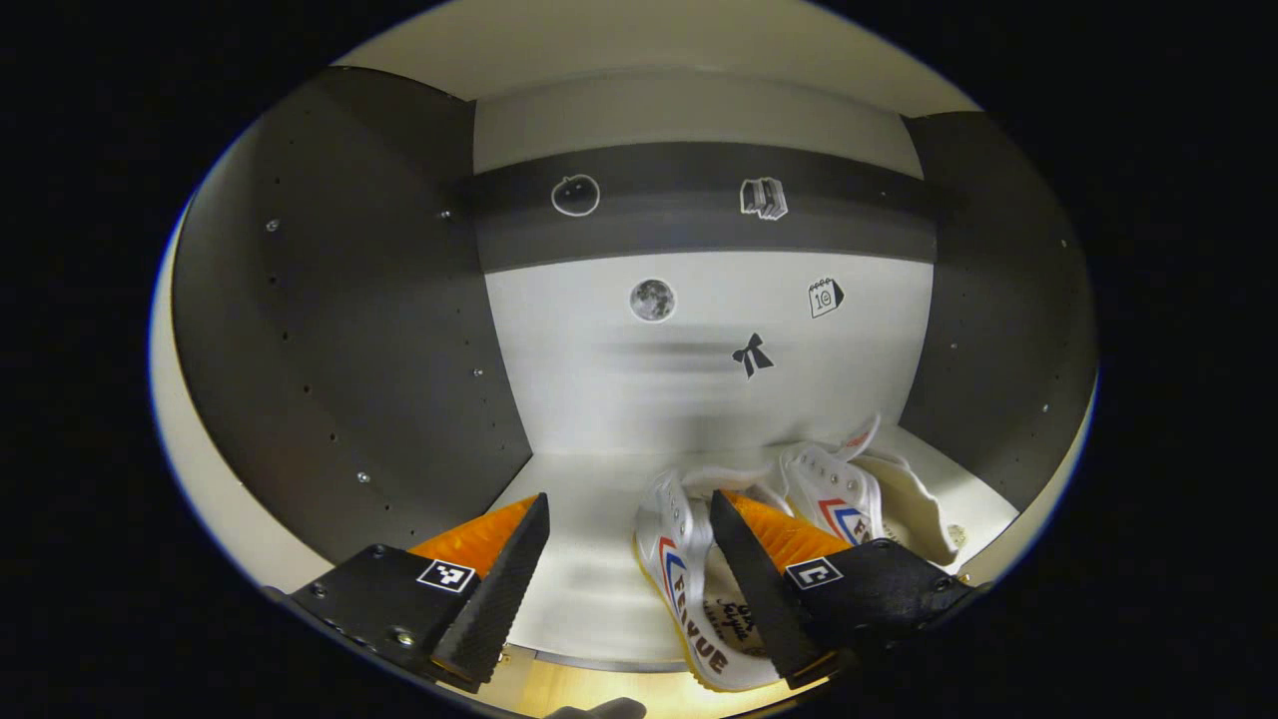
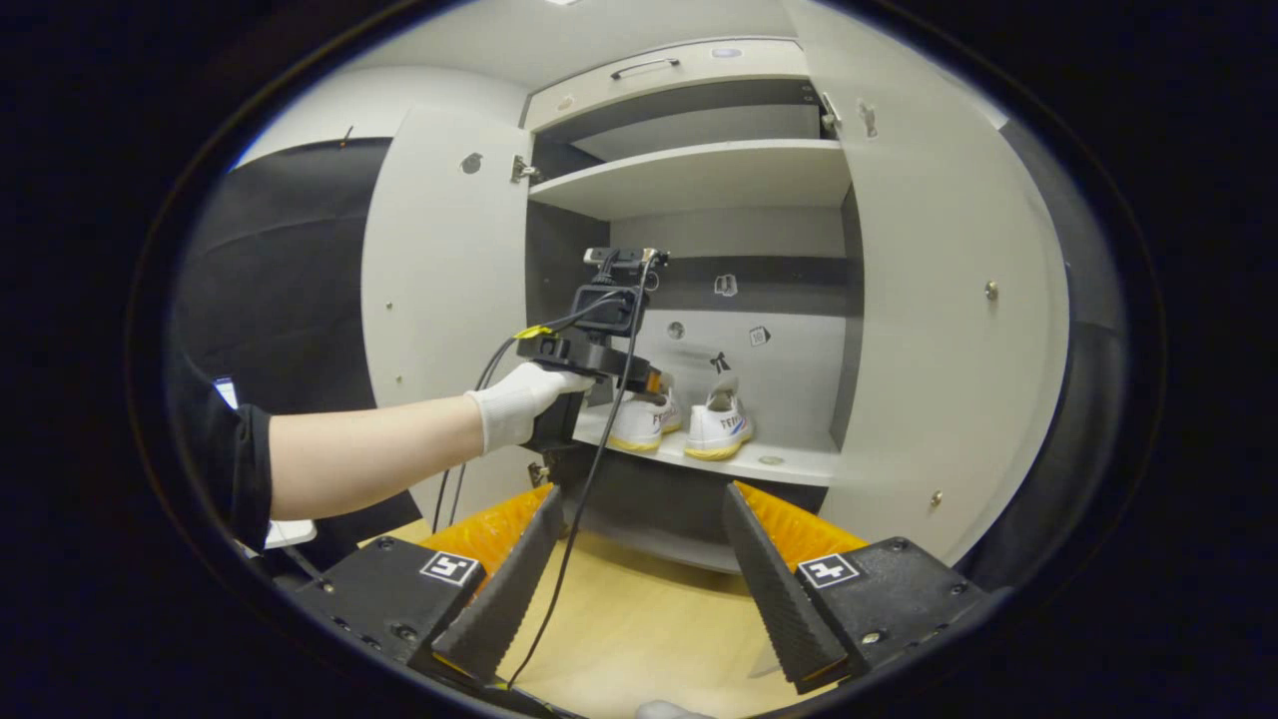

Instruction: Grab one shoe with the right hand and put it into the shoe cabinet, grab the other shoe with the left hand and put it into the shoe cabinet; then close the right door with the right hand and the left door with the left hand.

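Two white sneakers with red and blue stripes stand side by side on the lower shelf (image 1: 589,599) of the shoe cabinet. My left gripper (image 1: 629,559) is inside the cabinet and open. The nearer shoe (image 1: 684,579) lies just inside its right finger; the farther shoe (image 1: 839,499) sits beyond that finger. In the right gripper view, a gloved hand (image 2: 519,404) holds the left gripper (image 2: 649,391) at the shelf, beside the left shoe (image 2: 639,421) and the right shoe (image 2: 719,427). My right gripper (image 2: 639,559) hangs open and holds nothing, back from the cabinet above the wooden floor.
Both cabinet doors stand wide open: the left door (image 2: 444,300) and the right door (image 2: 939,300). An upper shelf (image 2: 699,175) sits above the shoes. A black cable (image 2: 589,469) trails down from the left gripper. Dark side walls (image 1: 349,350) flank the compartment.
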A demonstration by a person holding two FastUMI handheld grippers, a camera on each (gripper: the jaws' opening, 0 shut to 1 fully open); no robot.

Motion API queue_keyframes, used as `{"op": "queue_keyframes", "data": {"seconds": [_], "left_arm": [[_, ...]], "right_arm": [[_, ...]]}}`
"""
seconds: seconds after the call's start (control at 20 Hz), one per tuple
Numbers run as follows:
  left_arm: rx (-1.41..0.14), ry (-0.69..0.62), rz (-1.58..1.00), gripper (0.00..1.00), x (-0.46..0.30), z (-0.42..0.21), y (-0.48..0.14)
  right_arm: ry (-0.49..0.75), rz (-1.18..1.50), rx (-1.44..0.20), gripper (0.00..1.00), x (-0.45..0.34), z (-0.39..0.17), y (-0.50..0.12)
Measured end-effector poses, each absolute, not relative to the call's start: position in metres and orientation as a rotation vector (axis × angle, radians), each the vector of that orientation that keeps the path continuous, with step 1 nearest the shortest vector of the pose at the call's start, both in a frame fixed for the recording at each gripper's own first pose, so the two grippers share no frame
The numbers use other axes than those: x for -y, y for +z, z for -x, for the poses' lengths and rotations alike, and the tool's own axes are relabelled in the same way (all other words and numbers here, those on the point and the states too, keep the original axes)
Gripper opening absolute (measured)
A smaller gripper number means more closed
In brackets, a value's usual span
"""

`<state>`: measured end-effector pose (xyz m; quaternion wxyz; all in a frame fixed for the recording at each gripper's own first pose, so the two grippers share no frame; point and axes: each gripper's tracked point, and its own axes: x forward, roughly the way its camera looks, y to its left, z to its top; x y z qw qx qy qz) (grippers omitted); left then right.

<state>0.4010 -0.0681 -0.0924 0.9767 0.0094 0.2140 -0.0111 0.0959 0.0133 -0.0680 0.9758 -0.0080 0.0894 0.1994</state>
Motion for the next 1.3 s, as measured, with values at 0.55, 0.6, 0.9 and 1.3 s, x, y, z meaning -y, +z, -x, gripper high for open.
{"op": "queue_keyframes", "data": {"seconds": [0.55, 0.6, 0.9, 1.3], "left_arm": [[-0.194, -0.056, -0.046, 0.96, 0.068, -0.275, -0.018], [-0.189, -0.068, -0.042, 0.96, 0.07, -0.259, -0.017], [-0.108, -0.108, -0.013, 0.97, 0.061, -0.165, -0.011], [-0.155, -0.058, -0.042, 0.96, 0.018, -0.047, -0.038]], "right_arm": [[0.28, 0.015, -0.141, 1.0, 0.007, -0.088, -0.061], [0.268, 0.021, -0.14, 1.0, 0.009, -0.085, -0.062], [0.186, 0.018, -0.123, 1.0, 0.016, -0.058, -0.054], [0.06, 0.015, -0.142, 1.0, 0.028, -0.015, -0.066]]}}
